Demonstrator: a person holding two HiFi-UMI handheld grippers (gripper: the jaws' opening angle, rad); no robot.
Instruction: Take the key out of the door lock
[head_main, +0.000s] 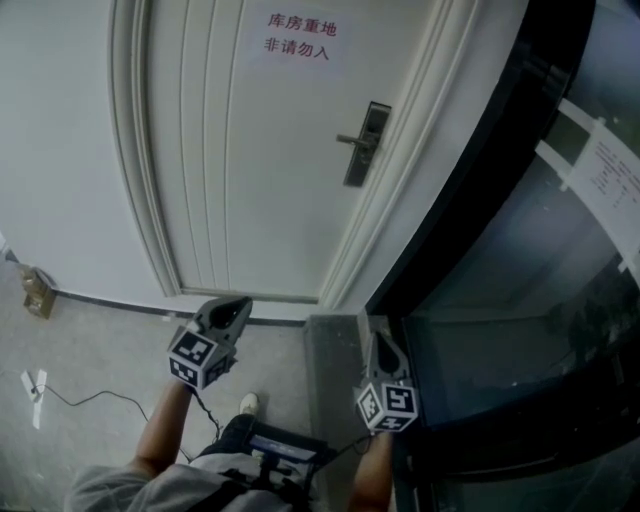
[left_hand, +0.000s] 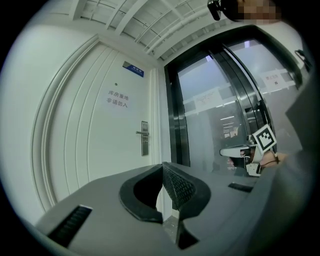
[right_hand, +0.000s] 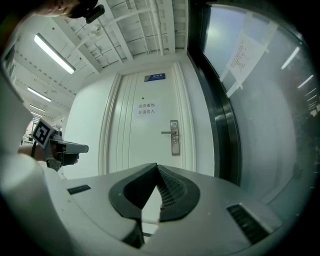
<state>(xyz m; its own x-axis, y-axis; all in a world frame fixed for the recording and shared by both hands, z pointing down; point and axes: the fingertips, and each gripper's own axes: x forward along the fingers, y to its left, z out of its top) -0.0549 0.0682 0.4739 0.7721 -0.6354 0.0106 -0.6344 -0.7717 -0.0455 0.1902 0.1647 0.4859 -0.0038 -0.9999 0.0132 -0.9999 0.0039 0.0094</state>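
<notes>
A white door (head_main: 250, 150) stands ahead, with a metal lock plate and lever handle (head_main: 364, 142) on its right side. The same lock plate (right_hand: 174, 137) shows in the right gripper view, and again as the lock plate (left_hand: 144, 138) in the left gripper view. The key is too small to make out in any view. My left gripper (head_main: 236, 304) and right gripper (head_main: 384, 342) are held low, well short of the door, both pointing at it. The left gripper (left_hand: 162, 167) has its jaws together with nothing between them. The right gripper (right_hand: 156, 167) is likewise shut and empty.
A dark-framed glass wall (head_main: 520, 250) with taped papers (head_main: 610, 185) runs along the right of the door. A red-lettered sign (head_main: 298, 36) hangs on the door. On the floor at left lie a small brown box (head_main: 38, 294) and a cable (head_main: 90, 400).
</notes>
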